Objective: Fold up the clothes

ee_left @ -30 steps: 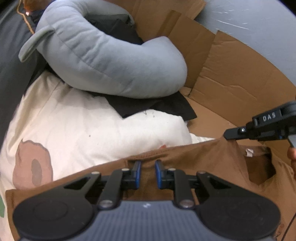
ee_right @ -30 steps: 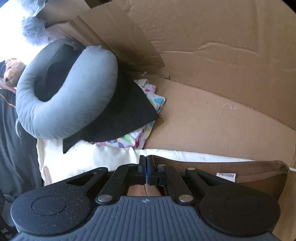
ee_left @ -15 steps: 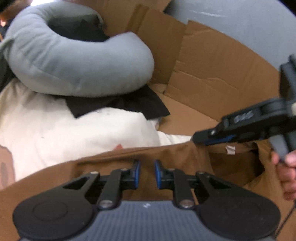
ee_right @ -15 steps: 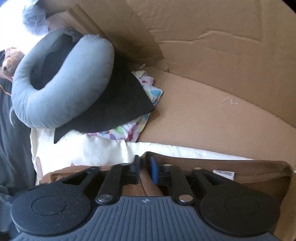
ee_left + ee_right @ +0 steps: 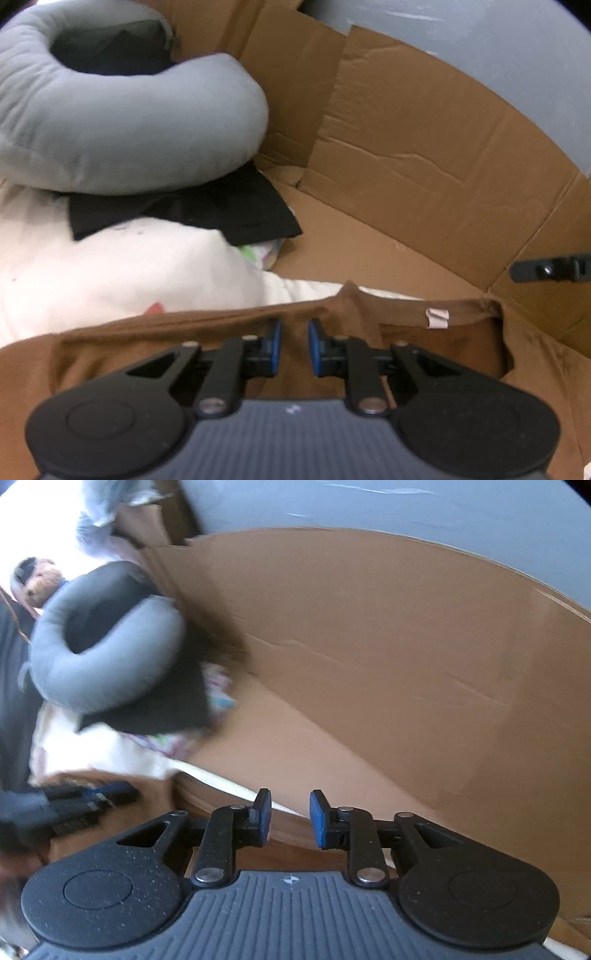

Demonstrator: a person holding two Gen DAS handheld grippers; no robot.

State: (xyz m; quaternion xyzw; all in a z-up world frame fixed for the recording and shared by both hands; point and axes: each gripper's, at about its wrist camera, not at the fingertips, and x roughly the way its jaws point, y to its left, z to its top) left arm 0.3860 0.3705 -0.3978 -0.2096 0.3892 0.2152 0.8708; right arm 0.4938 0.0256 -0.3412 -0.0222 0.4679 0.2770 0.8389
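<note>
**Left wrist view.** At far left we see a grey curved cushion (image 5: pixel 129 122) lying on a black cloth (image 5: pixel 221 214). Both rest on white bedding (image 5: pixel 110 266). A scrap of patterned fabric (image 5: pixel 258 253) shows just beyond the corner of the black cloth.

At centre, the left gripper (image 5: pixel 294 343) has its jaws set narrow, and we read a raised fold of the brown shirt (image 5: pixel 424 347) as pinched between the blue pads. The shirt is spread across the lower part of the view. Its near edge lies on the white bedding, its neck opening is to the right of the jaws, and a small pale label (image 5: pixel 437 318) sits at the collar. Creased cardboard (image 5: pixel 424 155) stands behind and to the right, and the shirt's right side reaches it.

**Right wrist view.** This frame is blurred. At upper left we make out a plush toy (image 5: pixel 40 583), with the cushion and black cloth below it. The left gripper appears as a dark smear at the lower left, over the brown cloth.

At centre, the right gripper (image 5: pixel 290 819) has its jaws moderately parted. They have just been closing slightly, and nothing lies between them. The shirt's edge passes below and behind them without touching. Cardboard fills the right of the view.
</note>
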